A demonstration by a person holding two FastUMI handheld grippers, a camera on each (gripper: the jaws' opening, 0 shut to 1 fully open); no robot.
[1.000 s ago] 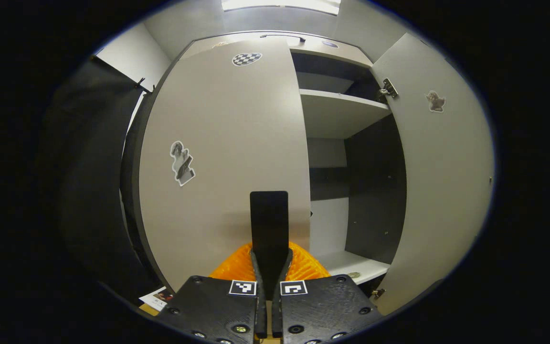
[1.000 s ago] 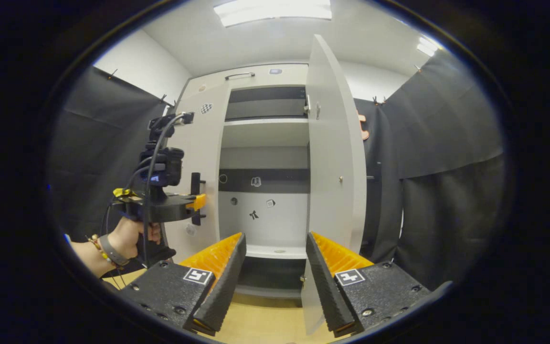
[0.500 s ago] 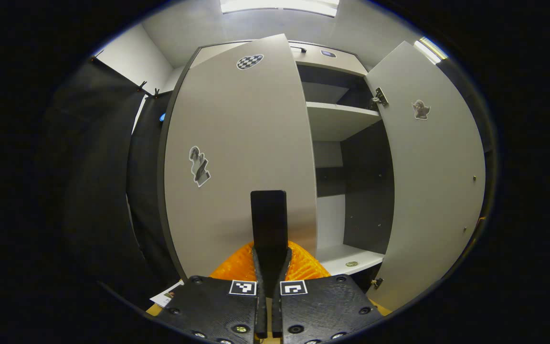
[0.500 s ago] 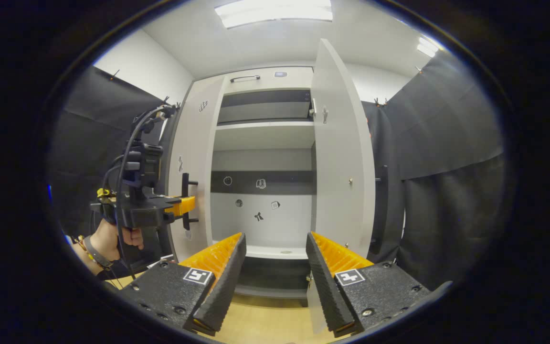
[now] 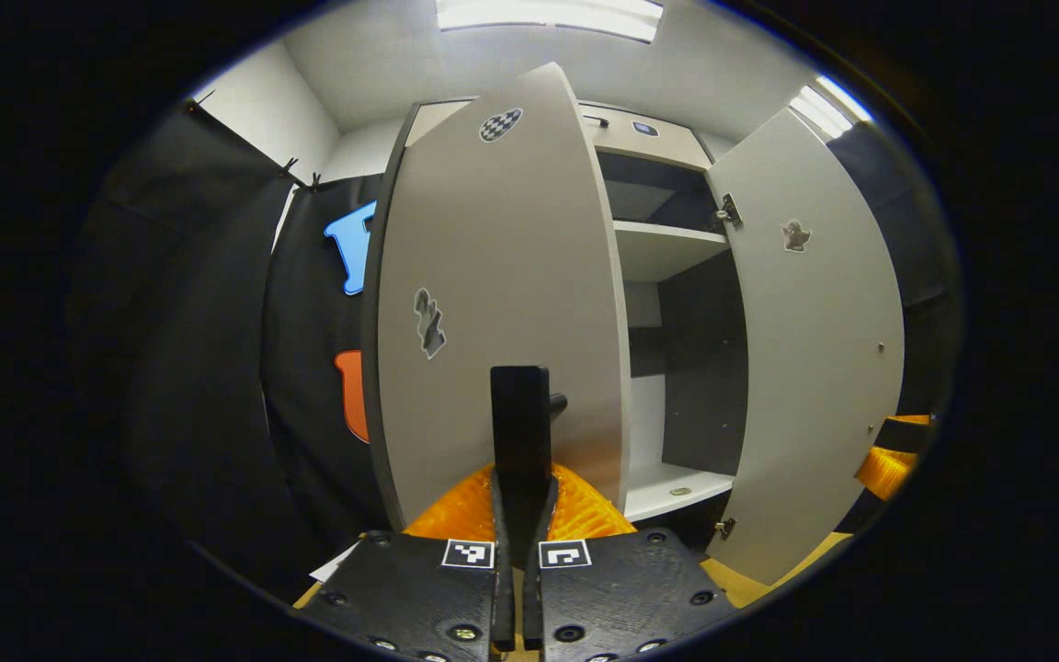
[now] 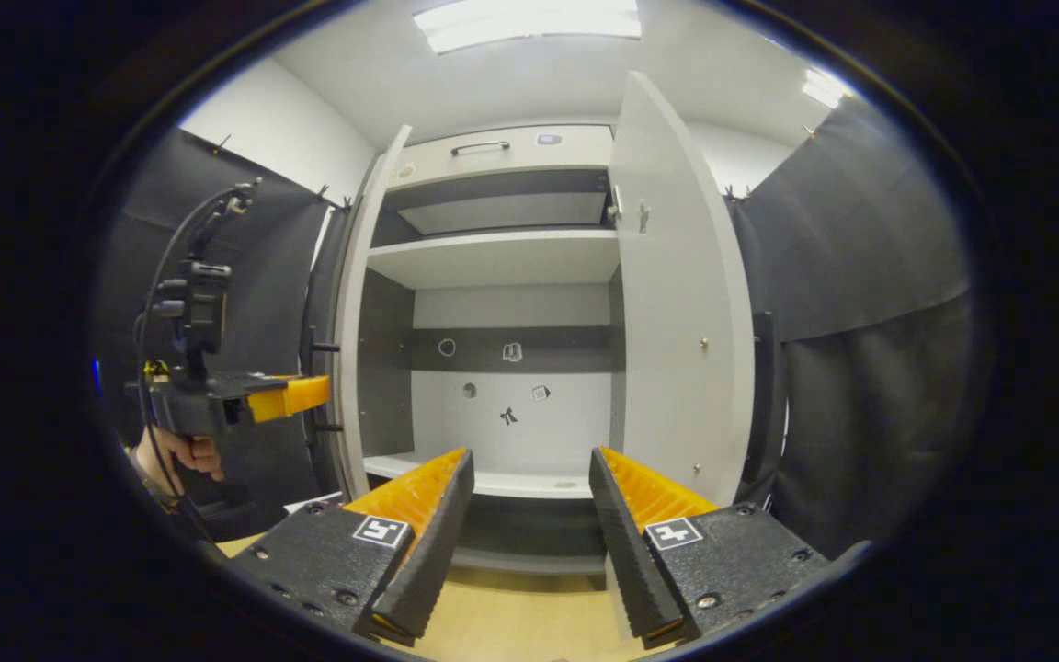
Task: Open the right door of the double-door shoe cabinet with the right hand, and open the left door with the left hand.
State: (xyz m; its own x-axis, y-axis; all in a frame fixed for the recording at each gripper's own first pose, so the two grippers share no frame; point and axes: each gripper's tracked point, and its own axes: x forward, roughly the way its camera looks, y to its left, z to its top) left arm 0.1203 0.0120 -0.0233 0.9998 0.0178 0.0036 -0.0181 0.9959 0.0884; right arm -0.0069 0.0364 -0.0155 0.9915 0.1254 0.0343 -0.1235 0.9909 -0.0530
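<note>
The shoe cabinet (image 6: 502, 303) is seen with both doors swung out. The left door (image 5: 493, 294) is held by its handle (image 5: 520, 432), on which the left gripper (image 5: 520, 515) is clamped, jaws narrow. The right door (image 6: 677, 313) stands free; the right gripper (image 6: 529, 487) is held level before the shelves, jaws wide, gripping nothing.

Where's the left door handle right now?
In the left gripper view the left door handle stands low at centre, clamped between the left gripper fingers, near the free edge of the left door. In the right gripper view it sits at.
</note>
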